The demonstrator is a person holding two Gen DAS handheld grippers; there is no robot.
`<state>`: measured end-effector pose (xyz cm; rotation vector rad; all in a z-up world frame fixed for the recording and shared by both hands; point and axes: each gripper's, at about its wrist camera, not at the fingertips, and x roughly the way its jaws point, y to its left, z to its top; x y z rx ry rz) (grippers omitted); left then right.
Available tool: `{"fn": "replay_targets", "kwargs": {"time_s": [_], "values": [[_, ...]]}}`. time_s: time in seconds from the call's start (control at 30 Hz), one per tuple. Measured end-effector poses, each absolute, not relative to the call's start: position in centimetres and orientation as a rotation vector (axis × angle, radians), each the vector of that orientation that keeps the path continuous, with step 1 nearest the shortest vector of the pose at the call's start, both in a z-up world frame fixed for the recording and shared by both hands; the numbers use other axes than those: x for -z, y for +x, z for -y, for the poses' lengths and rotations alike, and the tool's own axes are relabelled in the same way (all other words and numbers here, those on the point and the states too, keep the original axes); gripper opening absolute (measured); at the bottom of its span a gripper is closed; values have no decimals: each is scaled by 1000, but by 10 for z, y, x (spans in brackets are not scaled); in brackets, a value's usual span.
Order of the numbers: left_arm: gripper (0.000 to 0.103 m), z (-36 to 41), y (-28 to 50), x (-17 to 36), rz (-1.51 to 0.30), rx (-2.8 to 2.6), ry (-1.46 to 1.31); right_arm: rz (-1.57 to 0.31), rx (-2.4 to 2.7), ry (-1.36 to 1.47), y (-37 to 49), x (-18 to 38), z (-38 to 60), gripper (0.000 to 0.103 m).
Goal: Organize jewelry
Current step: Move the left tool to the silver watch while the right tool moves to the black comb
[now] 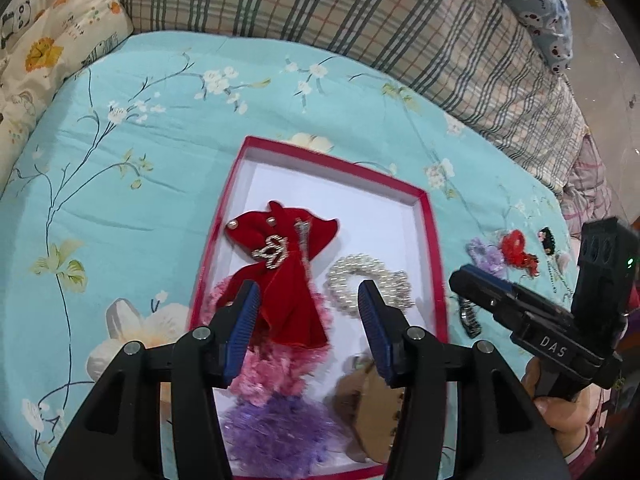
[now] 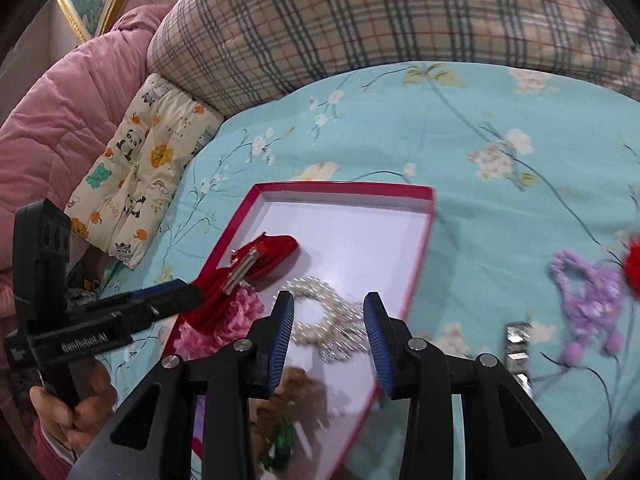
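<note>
You work on a turquoise floral bedsheet (image 1: 120,152), a cartoon cushion (image 1: 44,40) at left, a plaid quilt (image 1: 320,12) behind. One red-rimmed tray (image 1: 434,240) holds a red velvet bow (image 1: 288,280) and pearl scrunchie (image 1: 370,284) (fluffy pieces nearer you). Your left gripper (image 1: 308,316) and right gripper (image 2: 328,332) hang released, grasping nothing. Right of the tray: one purple (image 2: 588,296), one red ornament (image 2: 634,266).

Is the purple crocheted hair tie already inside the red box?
No, the purple crocheted hair tie lies on the blue floral bedsheet, well outside the rim of the red box.
</note>
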<state>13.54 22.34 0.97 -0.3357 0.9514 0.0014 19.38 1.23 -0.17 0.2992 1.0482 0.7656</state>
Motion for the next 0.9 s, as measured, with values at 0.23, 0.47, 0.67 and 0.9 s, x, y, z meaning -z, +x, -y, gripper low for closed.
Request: {"fn": "replay_targets", "kwargs": {"time_s": [0.23, 0.47, 0.67, 0.9], "values": [[50, -196, 134, -31, -918, 55, -326, -1039, -690, 337, 186, 0, 38, 39], [50, -157, 130, -35, -929, 130, -312, -1033, -607, 348, 175, 0, 95, 39], [50, -122, 126, -35, -950, 194, -288, -1036, -533, 331, 160, 3, 145, 41], [50, -80, 127, -33, -978, 263, -264, -1061, -457, 310, 136, 11, 200, 47]]}}
